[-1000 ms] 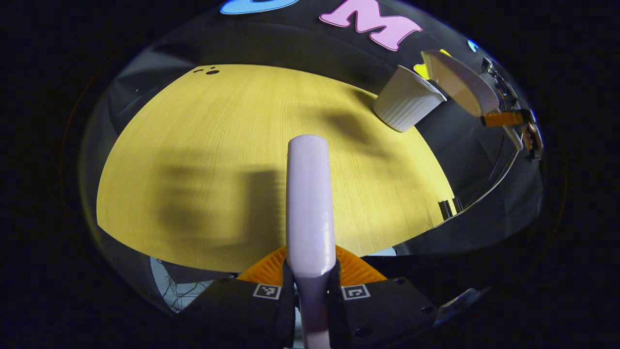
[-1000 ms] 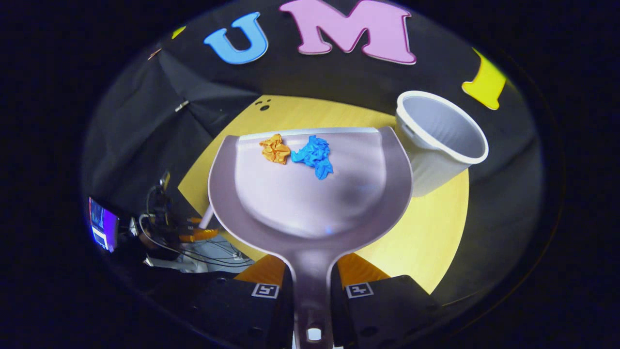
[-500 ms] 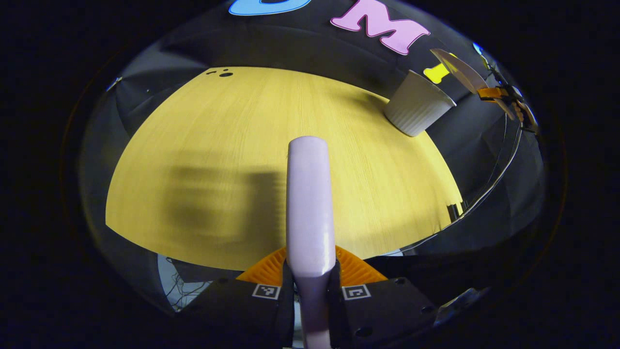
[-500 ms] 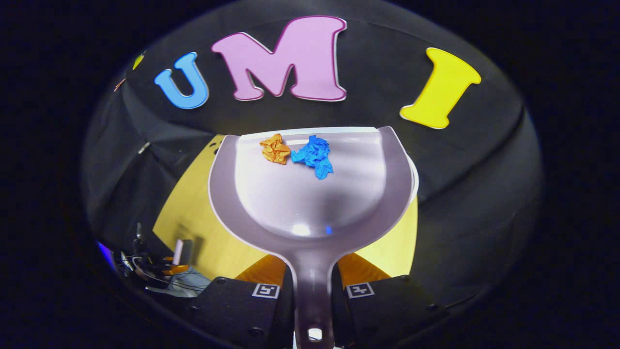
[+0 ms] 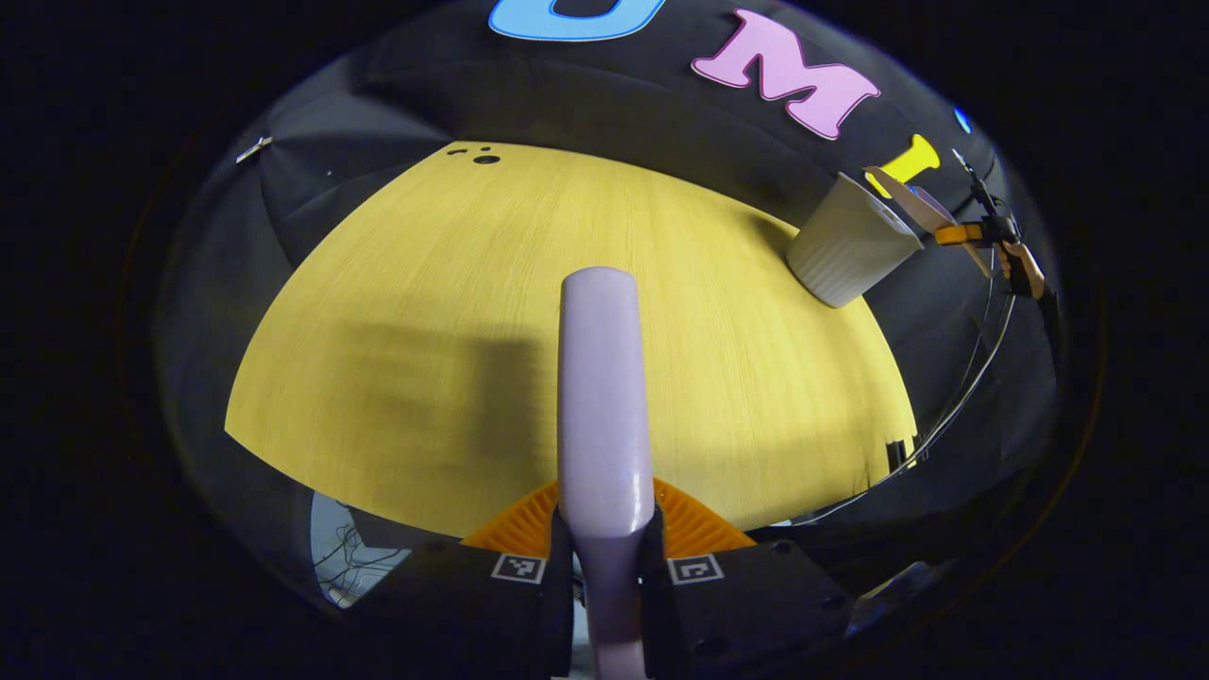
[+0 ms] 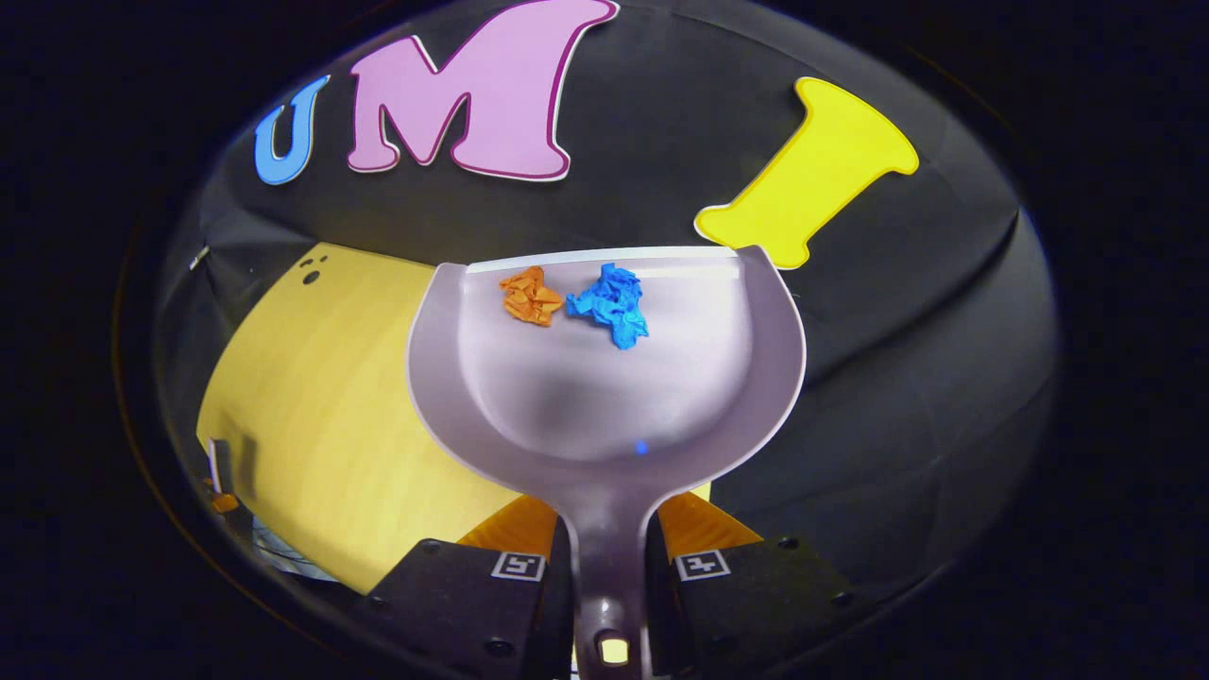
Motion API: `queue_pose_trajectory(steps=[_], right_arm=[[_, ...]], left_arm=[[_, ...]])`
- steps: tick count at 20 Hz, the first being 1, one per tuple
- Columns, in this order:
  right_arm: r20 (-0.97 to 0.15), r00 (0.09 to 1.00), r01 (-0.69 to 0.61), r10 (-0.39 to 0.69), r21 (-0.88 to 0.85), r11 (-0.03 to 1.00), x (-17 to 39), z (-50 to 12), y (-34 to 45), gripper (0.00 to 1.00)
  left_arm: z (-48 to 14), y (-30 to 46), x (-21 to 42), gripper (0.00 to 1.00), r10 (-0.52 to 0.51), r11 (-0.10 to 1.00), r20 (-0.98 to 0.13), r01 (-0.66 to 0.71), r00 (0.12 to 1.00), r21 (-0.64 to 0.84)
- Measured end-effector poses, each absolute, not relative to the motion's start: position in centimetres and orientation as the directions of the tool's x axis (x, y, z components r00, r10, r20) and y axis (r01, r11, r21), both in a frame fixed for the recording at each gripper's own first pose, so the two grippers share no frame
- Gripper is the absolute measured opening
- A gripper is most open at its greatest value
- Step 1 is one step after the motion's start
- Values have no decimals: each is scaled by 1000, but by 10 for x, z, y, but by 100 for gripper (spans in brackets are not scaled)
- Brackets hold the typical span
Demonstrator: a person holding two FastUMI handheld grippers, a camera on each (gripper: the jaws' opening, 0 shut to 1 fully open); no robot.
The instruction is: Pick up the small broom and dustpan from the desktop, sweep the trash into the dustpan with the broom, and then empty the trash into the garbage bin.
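At the bottom of the right gripper view, the right gripper [image 6: 609,567] clamps the dustpan [image 6: 604,397] by its handle; the orange scrap [image 6: 531,296] and blue scrap [image 6: 611,304] lie near its front lip. The bin that showed beside the pan a second ago is now hidden, so tipping seems imminent. In the left gripper view, the left gripper [image 5: 604,567] pinches the broom handle [image 5: 602,406] at lower centre; the garbage bin [image 5: 850,244] stands upper right.

The pale lilac dustpan [image 6: 604,378] is held level by its handle at 6 o'clock, with an orange paper wad [image 6: 531,296] and a blue paper wad [image 6: 611,303] just apart near its front lip. The broom [image 5: 601,397] handle points toward 12 o'clock above the yellow desktop [image 5: 397,312]. The white ribbed garbage bin [image 5: 850,244] stands at 2 o'clock.
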State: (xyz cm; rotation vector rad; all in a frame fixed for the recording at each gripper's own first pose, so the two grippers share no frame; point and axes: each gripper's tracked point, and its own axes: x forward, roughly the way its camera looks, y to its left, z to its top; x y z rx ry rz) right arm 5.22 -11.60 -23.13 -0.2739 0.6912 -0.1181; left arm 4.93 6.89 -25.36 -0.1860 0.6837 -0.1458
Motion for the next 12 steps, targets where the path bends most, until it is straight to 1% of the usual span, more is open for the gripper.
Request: queue_pose_trajectory(steps=[1,2,3,4,7,8,9,10,12], right_arm=[[-601,769,18,-220,-323,946,54,-231,-121,39],[-593,768,20,-241,-355,935,59,-233,-130,35],[-586,768,21,-256,-378,926,61,-234,-136,39],[-573,774,27,-270,-396,918,63,-235,-137,35],[-533,772,53,-345,-487,872,71,-237,-158,35],[-513,775,55,-369,-528,848,73,-237,-166,30],[-496,776,56,-389,-561,826,72,-236,-173,35],[-487,770,56,-412,-592,804,71,-235,-179,35],[-445,786,70,-429,-625,777,74,-230,-186,35]], left_arm=[[-254,70,50,32,-193,973,-616,70,764,-219],[-254,71,51,32,-189,974,-619,65,762,-218],[-256,73,52,32,-183,975,-622,58,761,-216],[-256,73,54,32,-180,975,-625,53,760,-216],[-259,72,58,33,-170,977,-635,44,754,-209],[-259,73,59,32,-166,978,-637,45,753,-202],[-258,73,61,32,-163,980,-638,46,752,-196],[-258,72,63,32,-163,980,-641,47,750,-193],[-258,69,67,33,-164,980,-645,50,747,-191]])
